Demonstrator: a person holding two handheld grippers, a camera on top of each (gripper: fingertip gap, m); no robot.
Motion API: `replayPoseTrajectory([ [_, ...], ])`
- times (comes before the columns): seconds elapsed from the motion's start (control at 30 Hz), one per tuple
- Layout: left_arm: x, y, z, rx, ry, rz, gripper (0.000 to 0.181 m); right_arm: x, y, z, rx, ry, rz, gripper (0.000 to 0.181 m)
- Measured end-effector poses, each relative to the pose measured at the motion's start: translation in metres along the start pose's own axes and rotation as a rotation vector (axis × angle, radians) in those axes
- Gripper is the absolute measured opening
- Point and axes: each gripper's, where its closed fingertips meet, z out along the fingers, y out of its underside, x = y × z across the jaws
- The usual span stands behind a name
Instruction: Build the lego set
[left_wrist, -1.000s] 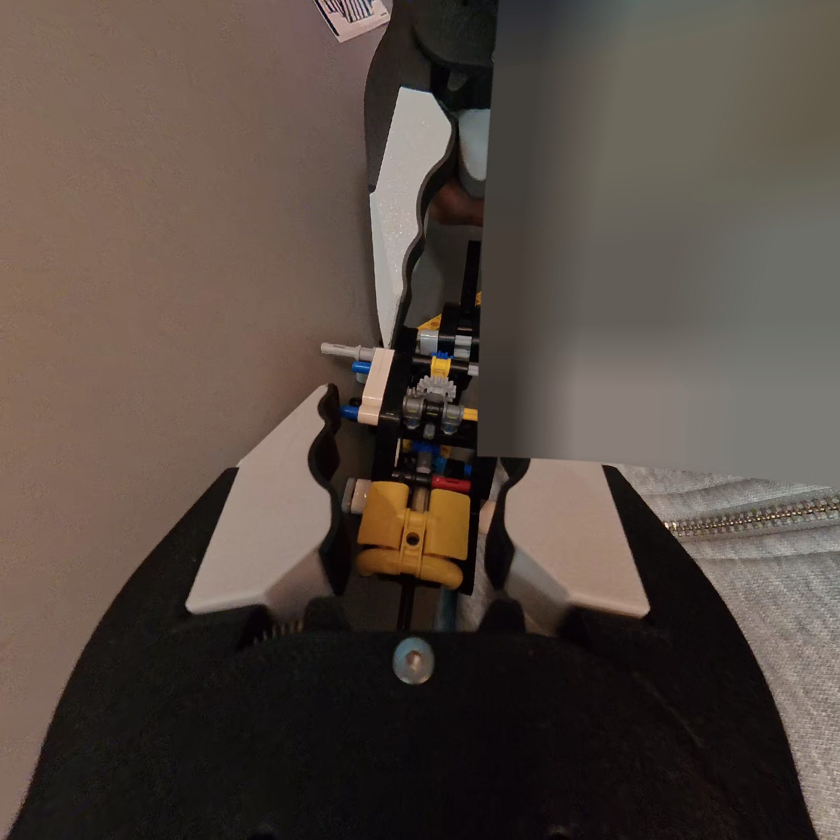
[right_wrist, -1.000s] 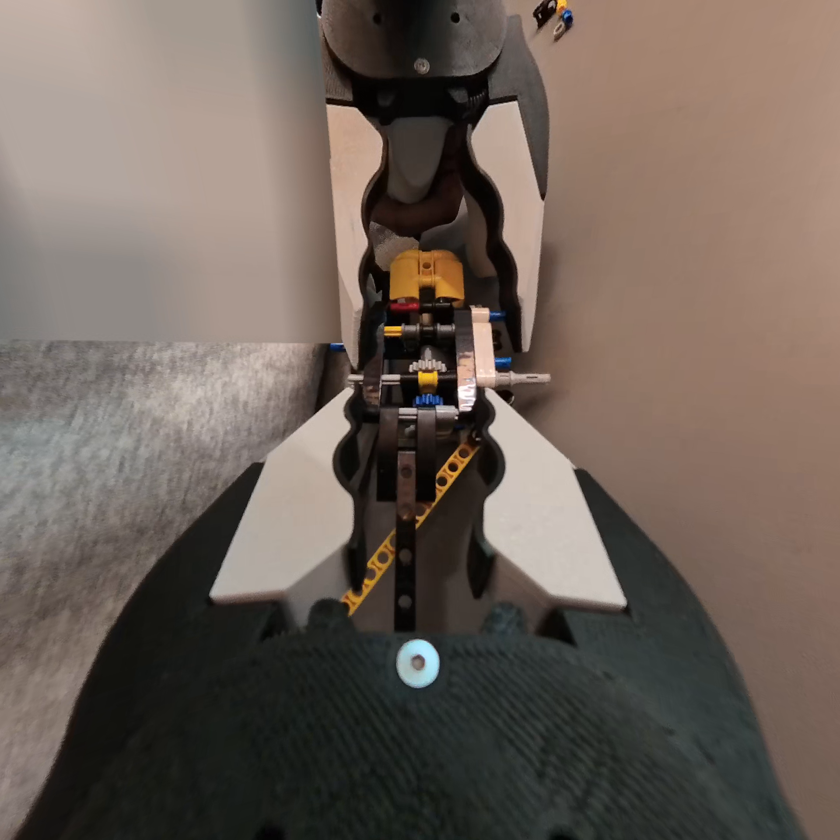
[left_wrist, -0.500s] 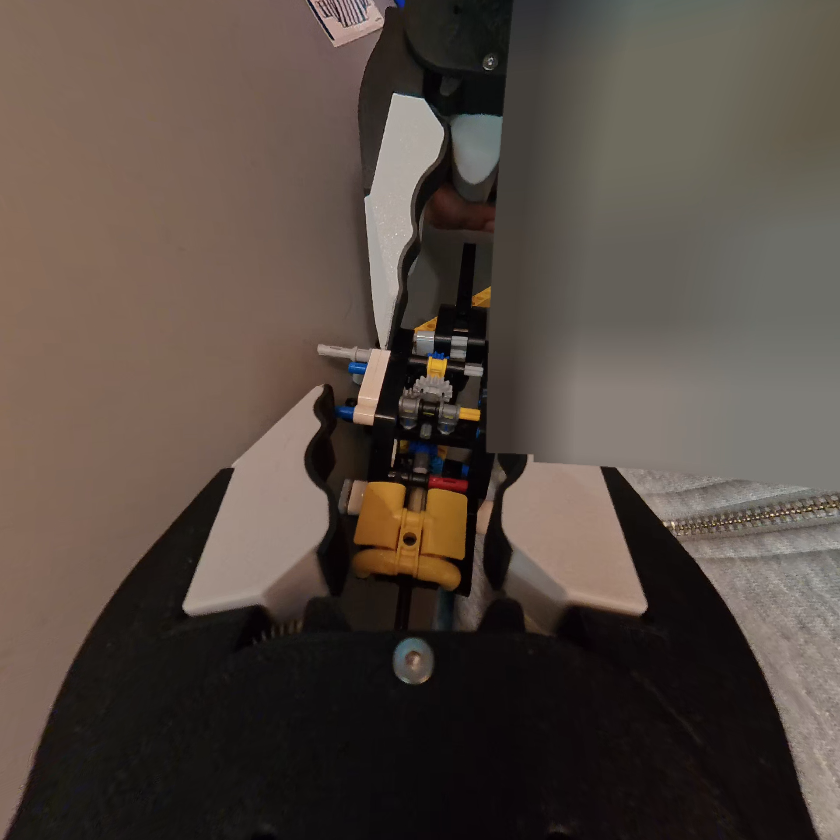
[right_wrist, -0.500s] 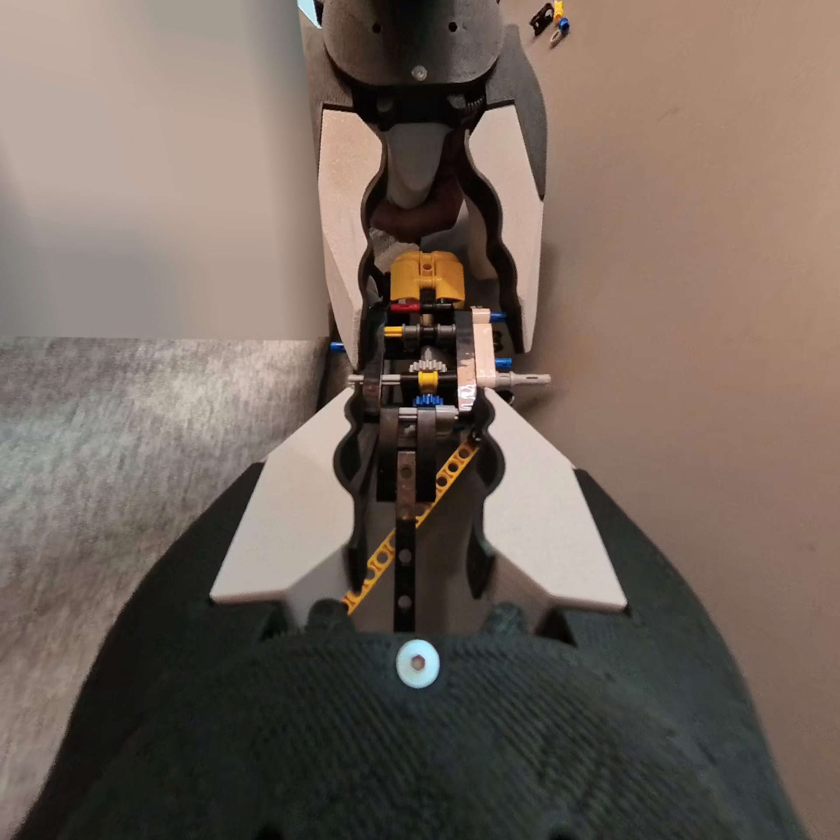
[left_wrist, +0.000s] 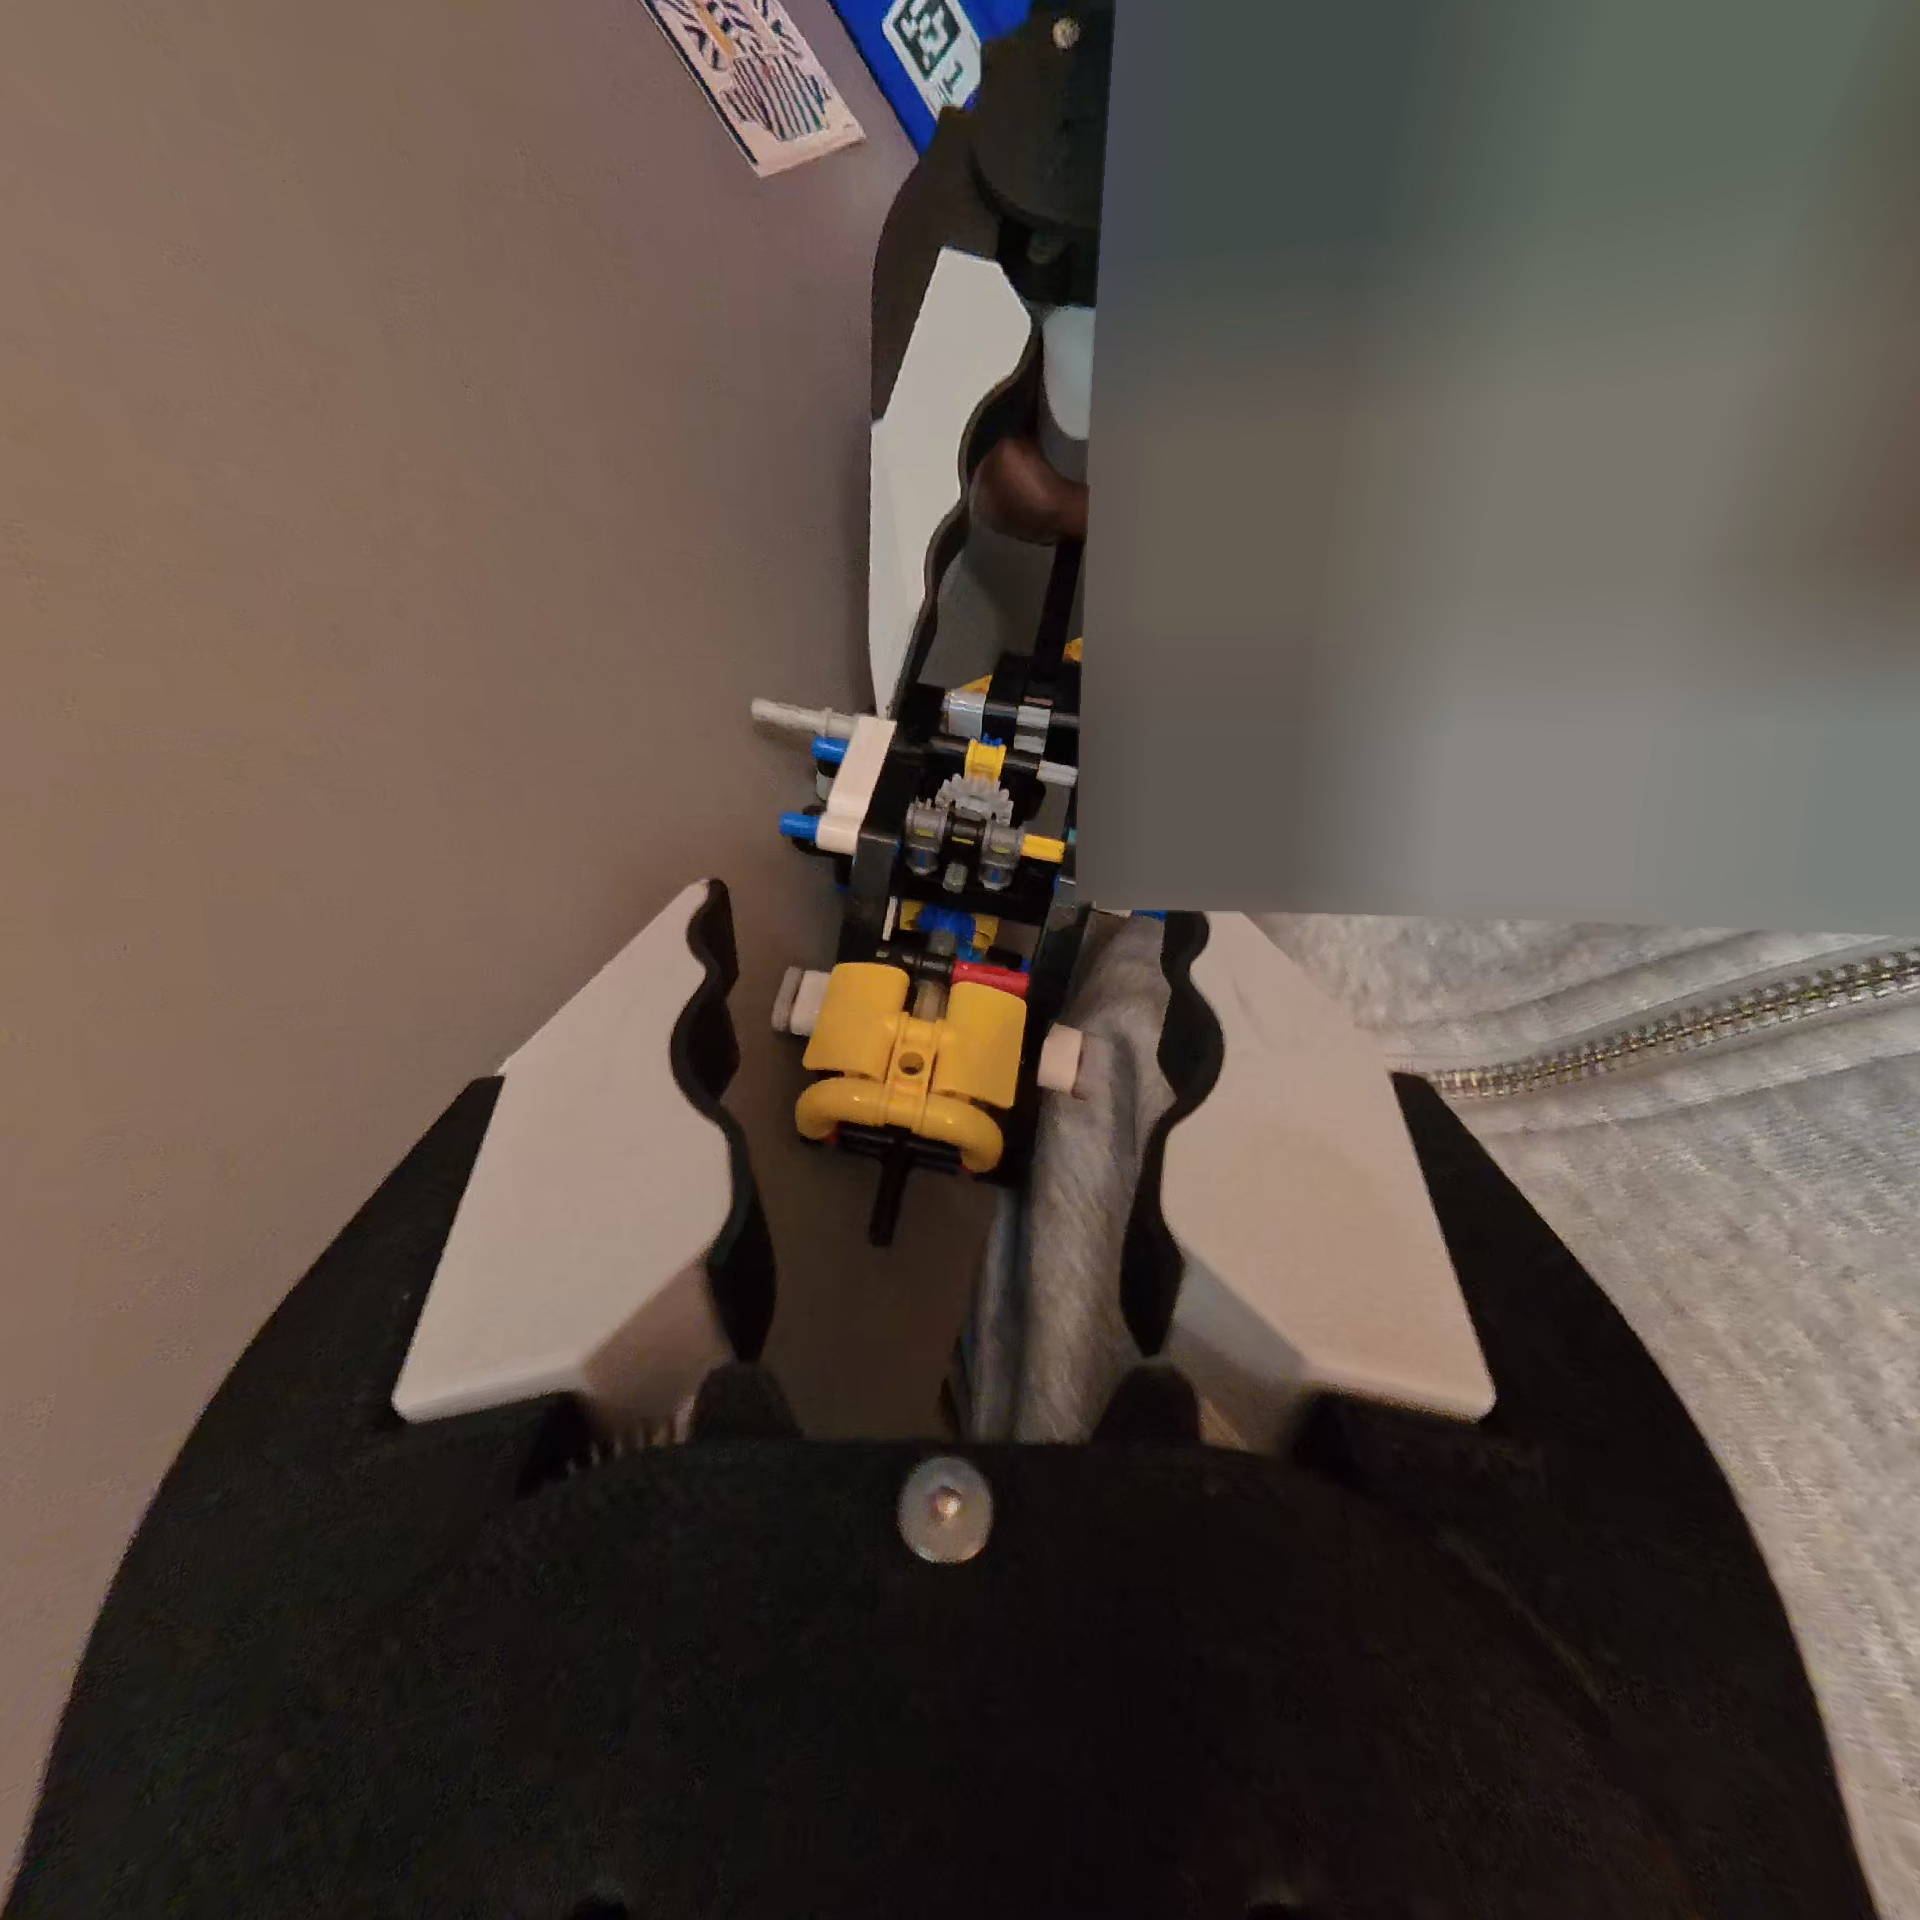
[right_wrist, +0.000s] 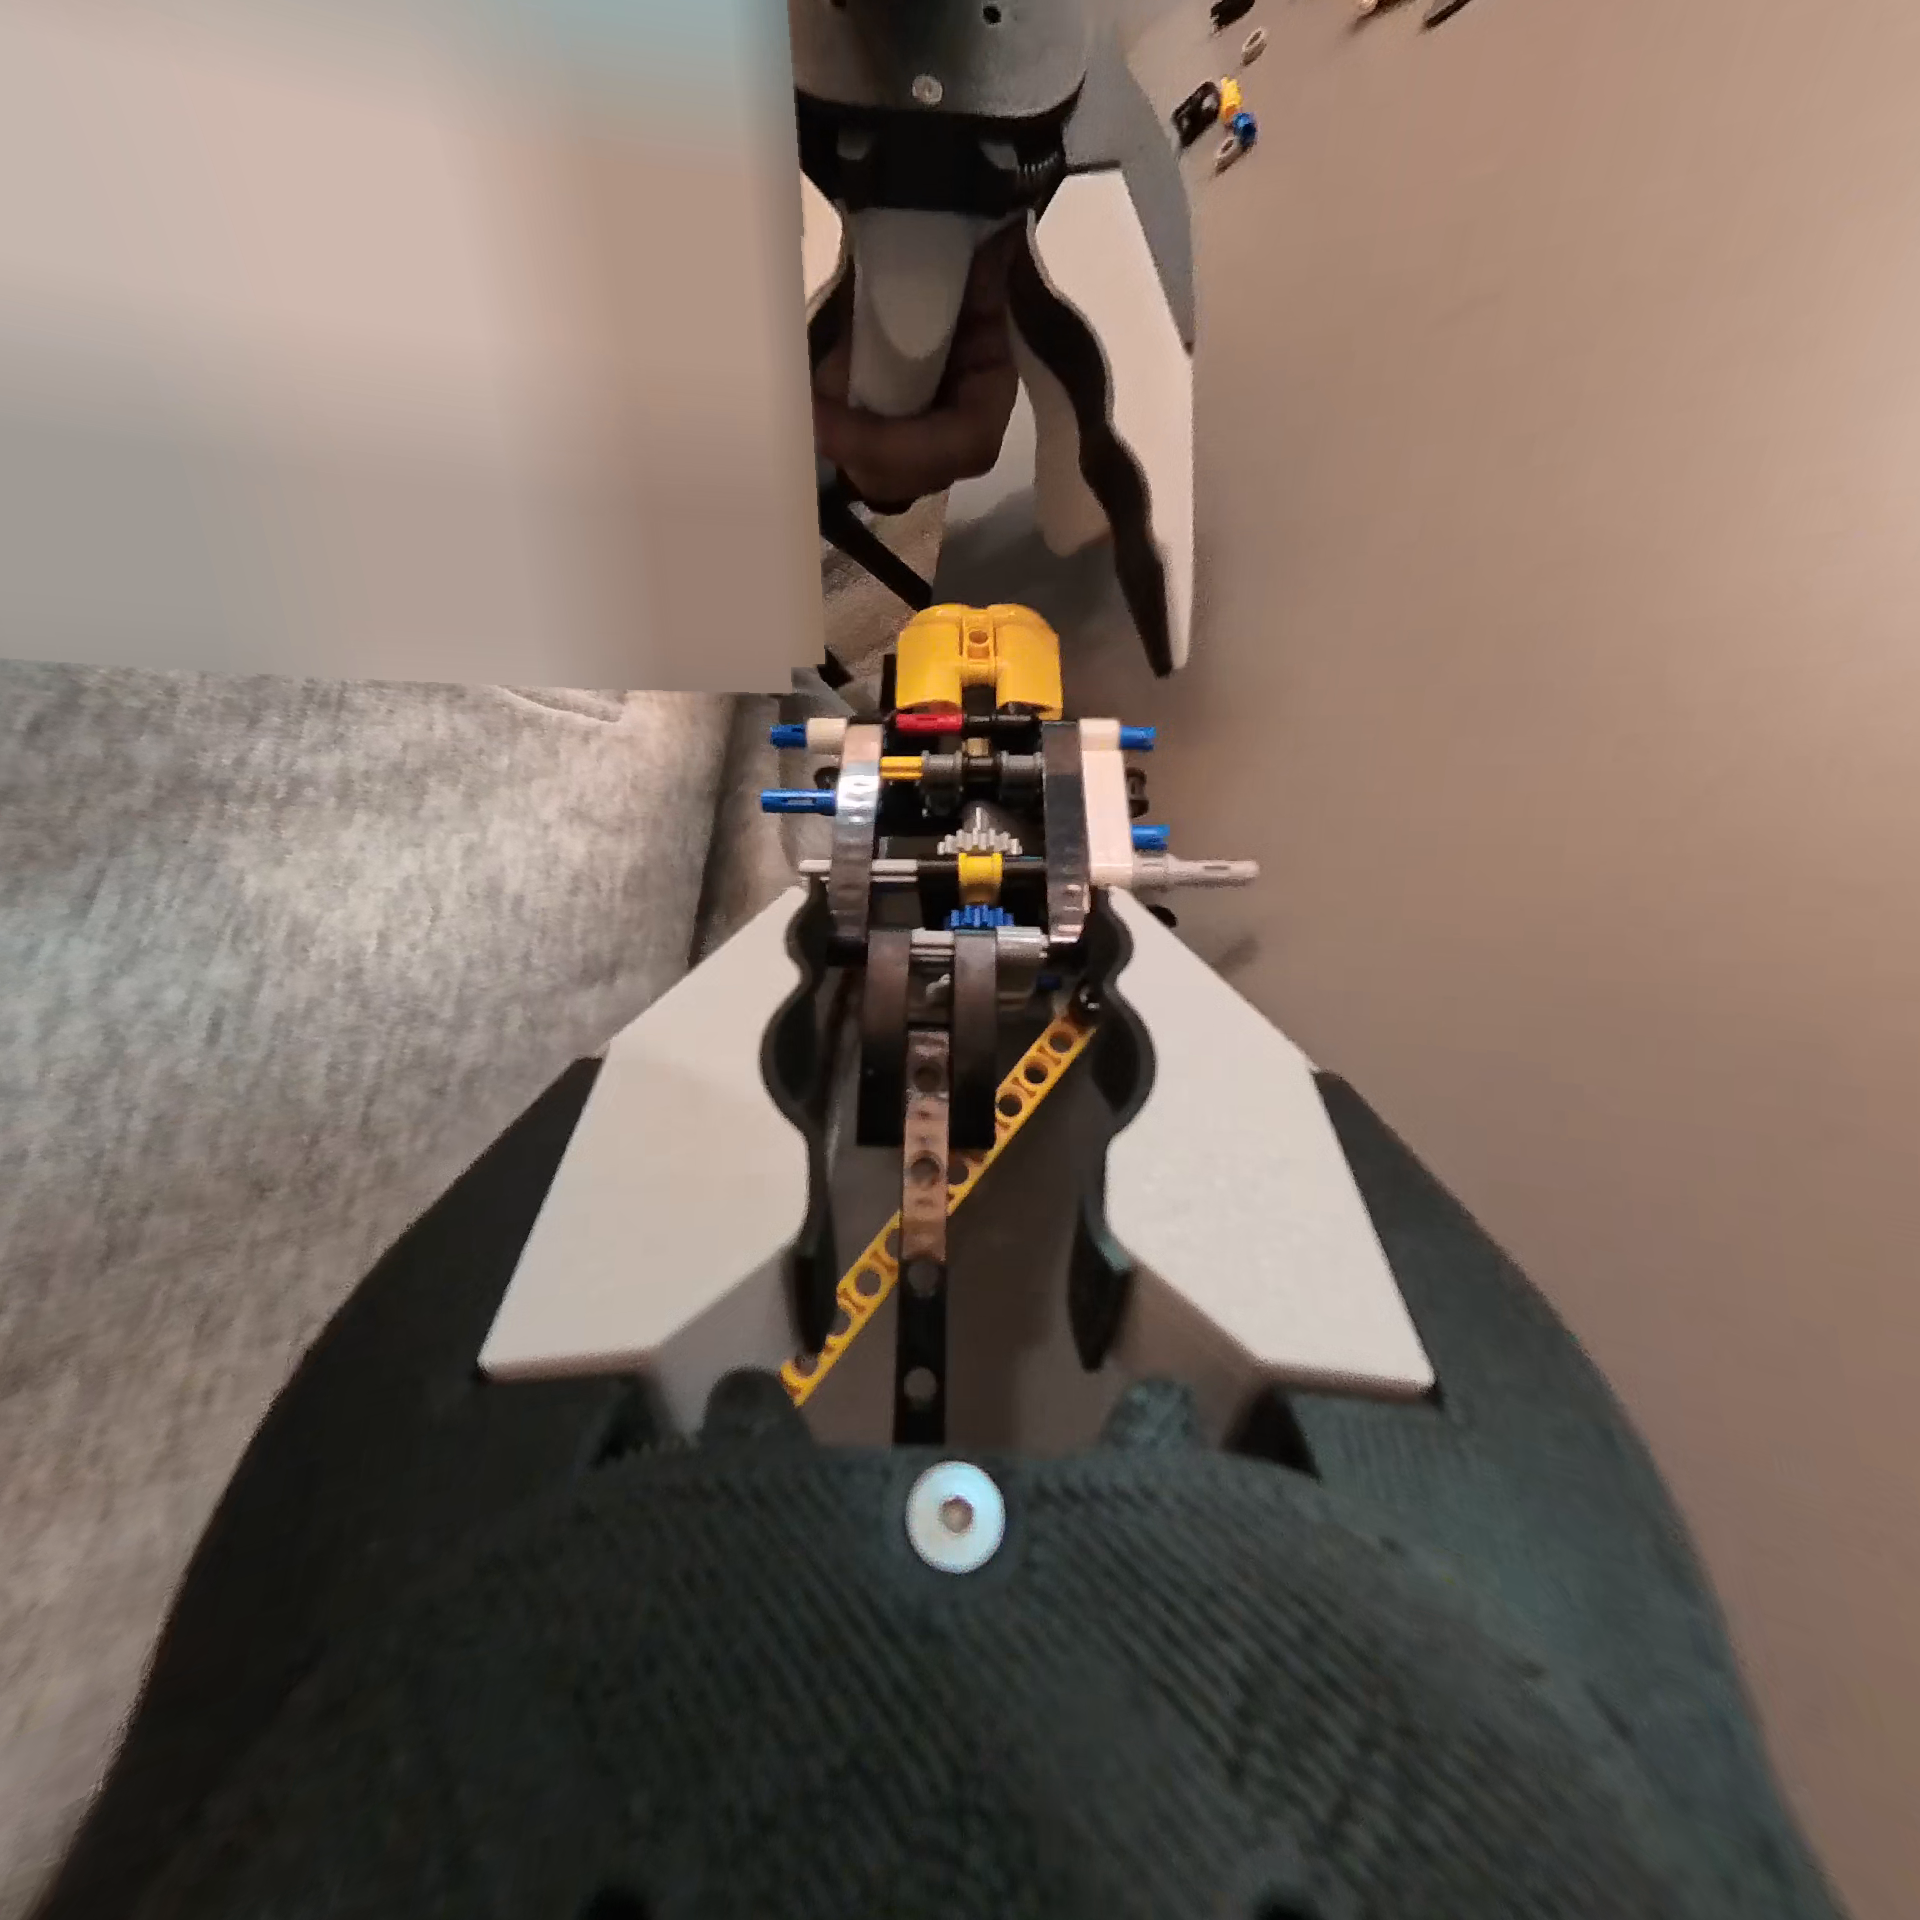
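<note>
Black-and-yellow plastic Lego beam assembly (right_wrist: 961, 831): right gripper (right_wrist: 956, 935) clamping it, long axis running toward 12 o'clock; left gripper (left_wrist: 940, 1039) standing spread apart, unladen.

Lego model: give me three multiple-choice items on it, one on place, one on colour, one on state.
1. The loose pieces in the right wrist view lie: A top right; B bottom left; C bottom centre.
2. The block on the model's end nearest the left gripper is: A green; B yellow; C white.
3. The left gripper is: A shut on the model; B open, off the model; C out of view.
Key: A, they sit by the top right corner; B, it shows yellow in both views; B, gaps show on both sides of the model.
</note>
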Motion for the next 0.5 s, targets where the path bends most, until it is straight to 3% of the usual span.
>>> replayPoseTrajectory([
  [0.5,0.025,0.018,0.01,-0.033,0.054,0.177,0.065,-0.016,0.007,0.006,-0.038,0.134,-0.155,0.049],
])
